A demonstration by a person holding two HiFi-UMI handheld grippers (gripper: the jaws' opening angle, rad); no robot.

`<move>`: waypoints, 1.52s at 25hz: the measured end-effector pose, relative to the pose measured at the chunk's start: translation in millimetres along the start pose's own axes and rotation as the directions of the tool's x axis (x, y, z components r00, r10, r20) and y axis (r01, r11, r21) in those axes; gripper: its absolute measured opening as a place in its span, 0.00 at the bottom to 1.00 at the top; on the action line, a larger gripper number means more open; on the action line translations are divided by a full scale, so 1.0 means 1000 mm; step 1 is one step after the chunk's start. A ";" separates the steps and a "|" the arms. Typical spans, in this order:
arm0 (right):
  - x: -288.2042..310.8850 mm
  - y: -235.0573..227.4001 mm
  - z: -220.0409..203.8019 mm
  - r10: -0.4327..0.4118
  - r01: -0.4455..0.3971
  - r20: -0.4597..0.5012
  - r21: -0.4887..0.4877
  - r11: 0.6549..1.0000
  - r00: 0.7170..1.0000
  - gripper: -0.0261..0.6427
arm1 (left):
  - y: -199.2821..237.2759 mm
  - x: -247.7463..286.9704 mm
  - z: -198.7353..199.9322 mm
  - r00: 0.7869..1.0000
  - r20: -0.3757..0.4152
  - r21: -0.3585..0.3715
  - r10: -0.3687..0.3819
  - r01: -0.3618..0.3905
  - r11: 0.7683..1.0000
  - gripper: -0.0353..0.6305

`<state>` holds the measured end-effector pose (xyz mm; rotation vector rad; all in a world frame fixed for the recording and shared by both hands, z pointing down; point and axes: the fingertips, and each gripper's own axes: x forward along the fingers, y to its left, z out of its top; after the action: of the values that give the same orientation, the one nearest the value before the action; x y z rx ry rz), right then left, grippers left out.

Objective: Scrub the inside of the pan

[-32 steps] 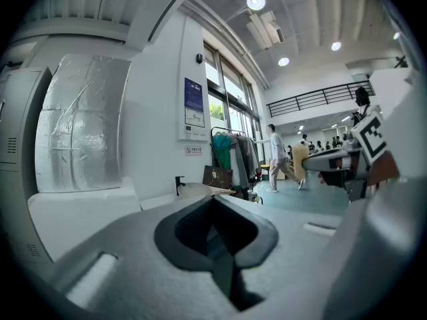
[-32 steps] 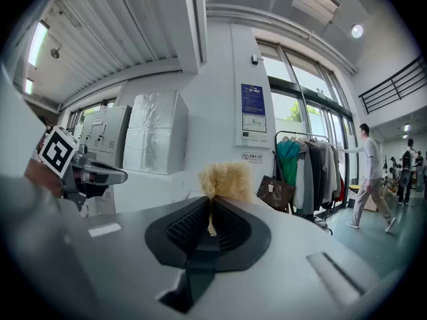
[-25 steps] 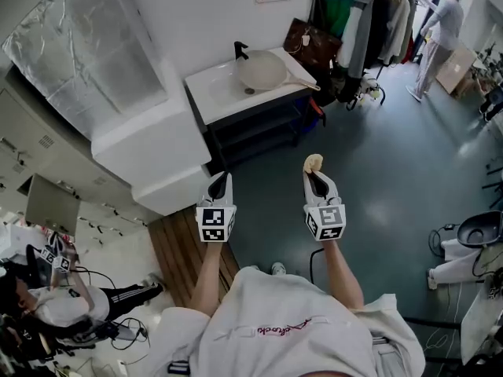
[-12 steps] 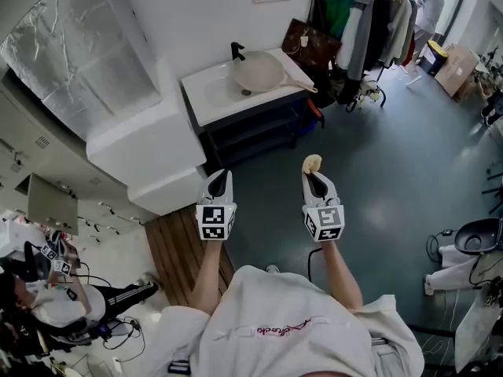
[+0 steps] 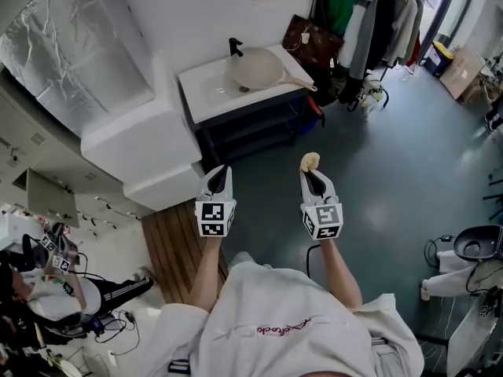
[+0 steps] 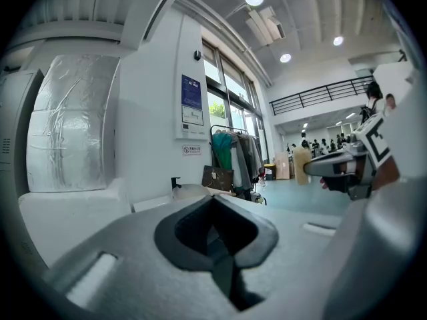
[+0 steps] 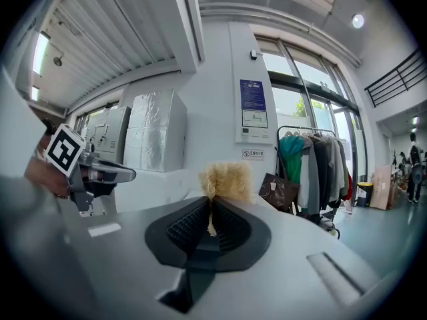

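A beige pan [image 5: 258, 68] rests in a white sink counter [image 5: 206, 93] against the far wall, its handle pointing right. I stand some way back from it on the grey floor. My right gripper [image 5: 312, 170] is shut on a tan fluffy scrubber [image 5: 312, 162], which sticks up past the jaws as a pale tuft, the scrubber [image 7: 227, 182]. My left gripper [image 5: 222, 176] is shut with nothing in it, held level beside the right one. From the left gripper view, the pan [image 6: 193, 191] shows small and far off past the closed jaws.
A black tap [image 5: 235, 47] stands behind the pan. A brown bag [image 5: 312, 40] and a rack of hanging clothes [image 5: 376, 10] are right of the sink. A big white box with foil wrap [image 5: 78, 53] fills the left. A person [image 5: 55, 293] sits at lower left; a wooden strip [image 5: 177, 246] lies underfoot.
The view has moved forward slightly toward the sink; both grippers keep their pose. The person standing at the far right doorway is out of sight now.
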<state>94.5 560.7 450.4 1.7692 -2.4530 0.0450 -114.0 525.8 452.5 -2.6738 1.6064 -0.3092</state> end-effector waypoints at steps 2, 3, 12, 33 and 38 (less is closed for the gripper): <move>0.001 -0.004 -0.002 0.004 -0.004 -0.001 0.000 1.000 1.000 0.07 | -0.004 0.004 -0.001 1.000 -0.006 0.004 0.001 -0.001 1.000 0.05; 0.002 -0.007 -0.003 0.005 -0.005 -0.001 0.000 1.000 1.000 0.07 | -0.006 0.006 -0.001 1.000 -0.007 0.007 0.000 0.000 1.000 0.05; 0.022 -0.020 -0.011 0.017 -0.017 -0.019 -0.002 1.000 1.000 0.07 | -0.003 0.032 -0.008 1.000 -0.023 0.006 0.002 -0.002 1.000 0.05; 0.191 -0.089 -0.004 -0.006 0.006 -0.059 0.001 1.000 0.998 0.07 | 0.072 0.207 -0.010 0.997 -0.052 -0.028 -0.051 0.049 0.998 0.05; 0.249 -0.112 0.005 -0.008 0.008 -0.059 0.005 1.000 0.998 0.07 | 0.106 0.258 0.000 0.998 -0.049 -0.042 -0.036 0.034 0.999 0.05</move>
<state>122.7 289.2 468.1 1.7541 -2.4072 0.1013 -89.1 250.1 483.6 -2.7484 1.5985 -0.3498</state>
